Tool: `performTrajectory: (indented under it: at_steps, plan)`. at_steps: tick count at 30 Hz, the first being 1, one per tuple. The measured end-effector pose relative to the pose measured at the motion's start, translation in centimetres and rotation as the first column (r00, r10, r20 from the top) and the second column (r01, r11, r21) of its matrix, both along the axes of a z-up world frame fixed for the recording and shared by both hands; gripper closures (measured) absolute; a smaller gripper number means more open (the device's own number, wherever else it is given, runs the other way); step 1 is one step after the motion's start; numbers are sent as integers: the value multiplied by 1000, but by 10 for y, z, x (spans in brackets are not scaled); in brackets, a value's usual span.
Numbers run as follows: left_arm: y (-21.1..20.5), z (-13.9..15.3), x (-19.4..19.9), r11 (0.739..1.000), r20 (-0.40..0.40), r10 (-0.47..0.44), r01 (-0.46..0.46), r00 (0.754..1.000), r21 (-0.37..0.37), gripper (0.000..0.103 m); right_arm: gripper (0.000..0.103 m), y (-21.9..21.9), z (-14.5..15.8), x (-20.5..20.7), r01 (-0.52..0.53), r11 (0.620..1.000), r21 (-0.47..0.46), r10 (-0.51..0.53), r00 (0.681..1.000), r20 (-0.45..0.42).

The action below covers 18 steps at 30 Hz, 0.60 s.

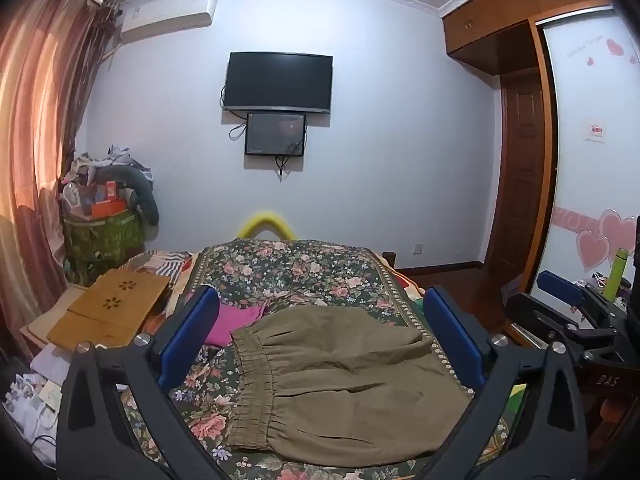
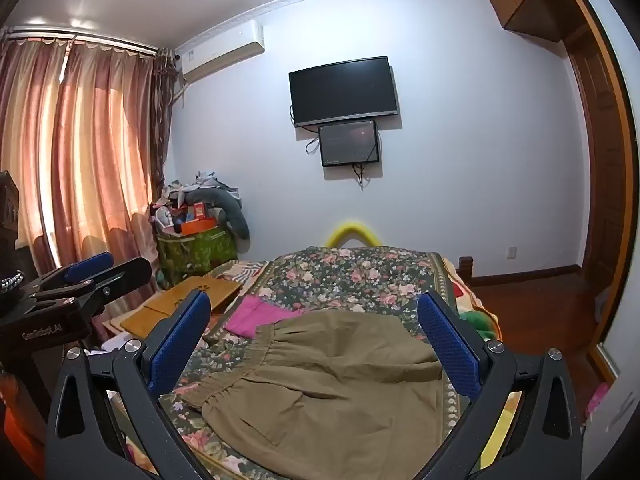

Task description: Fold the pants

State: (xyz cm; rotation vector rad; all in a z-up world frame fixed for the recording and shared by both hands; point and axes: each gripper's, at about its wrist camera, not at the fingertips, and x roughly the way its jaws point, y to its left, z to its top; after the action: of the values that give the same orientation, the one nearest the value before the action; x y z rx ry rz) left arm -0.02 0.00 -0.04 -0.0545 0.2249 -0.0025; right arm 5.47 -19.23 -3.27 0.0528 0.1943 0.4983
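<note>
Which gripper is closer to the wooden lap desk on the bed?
Left. The left gripper hovers open over the olive pants, with the wooden lap desk just off its left finger. The right gripper sits further right, away from it.

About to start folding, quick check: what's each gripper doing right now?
Left gripper: jaws wide open, holding nothing, above the olive pants.
Right gripper: jaws wide open, holding nothing.
</note>
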Motion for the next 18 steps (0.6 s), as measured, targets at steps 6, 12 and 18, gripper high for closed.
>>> performTrajectory:
  at_steps: [6, 12, 18]
  plan:
    - [8, 0, 12, 998, -46, 25, -27, 999, -51, 0, 0, 0, 0, 1, 2, 1000, -2, -2, 1000, -7]
    - [12, -9, 14, 998, -43, 35, -37, 998, -44, 0, 0, -2, 4, -6, 5, 1000, 5, -5, 1000, -3]
    - [12, -10, 14, 999, -43, 35, -37, 998, -40, 0, 0, 1, -4, 2, 7, 1000, 4, -7, 1000, -15]
